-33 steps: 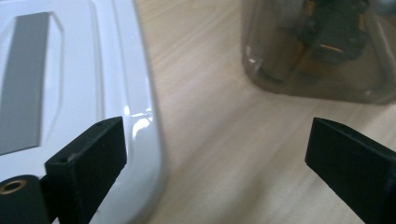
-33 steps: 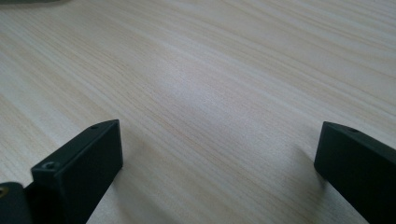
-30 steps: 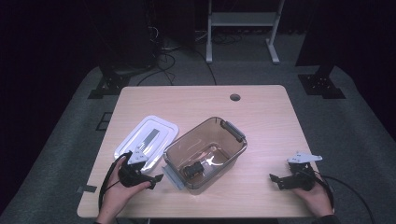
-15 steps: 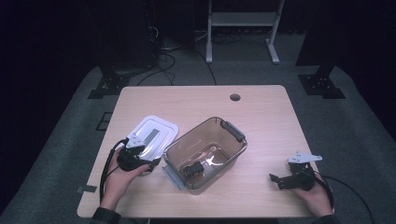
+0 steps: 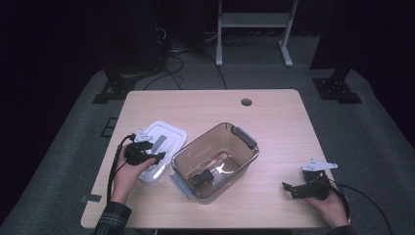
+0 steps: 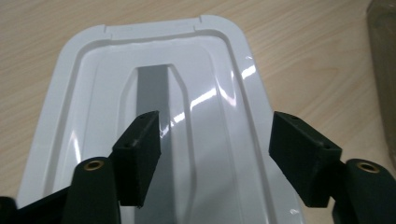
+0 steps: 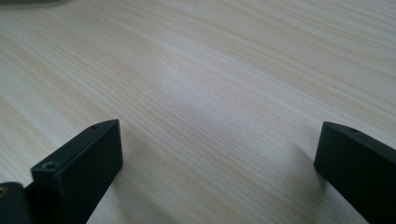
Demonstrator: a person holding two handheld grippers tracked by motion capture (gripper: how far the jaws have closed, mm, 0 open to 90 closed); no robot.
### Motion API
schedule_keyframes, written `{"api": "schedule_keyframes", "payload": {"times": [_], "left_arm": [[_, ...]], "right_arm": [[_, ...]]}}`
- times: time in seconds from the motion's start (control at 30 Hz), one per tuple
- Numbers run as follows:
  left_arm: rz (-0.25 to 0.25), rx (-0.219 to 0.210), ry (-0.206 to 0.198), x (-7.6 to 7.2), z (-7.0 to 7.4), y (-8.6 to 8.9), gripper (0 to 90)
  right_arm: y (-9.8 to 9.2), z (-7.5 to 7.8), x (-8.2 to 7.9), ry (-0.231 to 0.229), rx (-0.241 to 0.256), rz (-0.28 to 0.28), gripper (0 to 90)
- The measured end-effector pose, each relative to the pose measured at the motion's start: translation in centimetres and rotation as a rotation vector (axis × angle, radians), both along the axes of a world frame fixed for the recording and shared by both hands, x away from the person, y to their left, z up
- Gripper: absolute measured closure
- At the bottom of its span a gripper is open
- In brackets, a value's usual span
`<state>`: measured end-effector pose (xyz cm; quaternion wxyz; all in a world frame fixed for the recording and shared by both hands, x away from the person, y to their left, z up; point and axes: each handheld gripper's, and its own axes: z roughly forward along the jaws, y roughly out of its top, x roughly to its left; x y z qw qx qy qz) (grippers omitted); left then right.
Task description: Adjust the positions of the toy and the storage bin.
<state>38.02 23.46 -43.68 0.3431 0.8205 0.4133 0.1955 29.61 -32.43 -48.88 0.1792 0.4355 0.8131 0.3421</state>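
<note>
White plastic lid (image 5: 159,147), glossy, rectangular with rounded corners, grey central strip and raised rim; lying flat on the wooden tabletop, just beside the left end of a clear brownish storage bin (image 5: 215,161), open-topped.

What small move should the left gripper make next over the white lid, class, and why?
Probably lower and close. The left gripper hovers open over the white lid, its jaws straddling the raised grey strip without touching it. The clear bin beside it stands uncovered, so gripping the lid looks like the step at hand.
</note>
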Motion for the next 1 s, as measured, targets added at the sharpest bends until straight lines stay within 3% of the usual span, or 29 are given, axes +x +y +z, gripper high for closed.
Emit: {"api": "schedule_keyframes", "payload": {"times": [0.1, 0.13, 0.3, 0.53, 1.0], "left_arm": [[0.006, -0.005, 0.019, 0.8, -0.2, 0.2, 43.0], [0.005, -0.024, 0.029, 1.4, -0.2, 0.4, 44.5], [0.012, -0.030, 0.032, 2.4, -0.4, 0.6, 50.6], [0.045, -0.033, 0.063, 3.7, -1.7, 1.7, 52.9], [0.044, 0.010, 0.061, 3.8, -2.2, 1.5, 60.4]], "right_arm": [[0.0, 0.0, 0.0, 0.000, 0.000, 0.000, 0.0], [0.0, 0.0, 0.0, 0.000, 0.000, 0.000, 0.0], [0.0, 0.0, 0.0, 0.001, 0.000, 0.000, 0.0], [0.0, 0.0, 0.0, 0.000, 0.000, 0.000, 0.0], [0.0, 0.0, 0.0, 0.001, 0.001, 0.000, 0.0]]}}
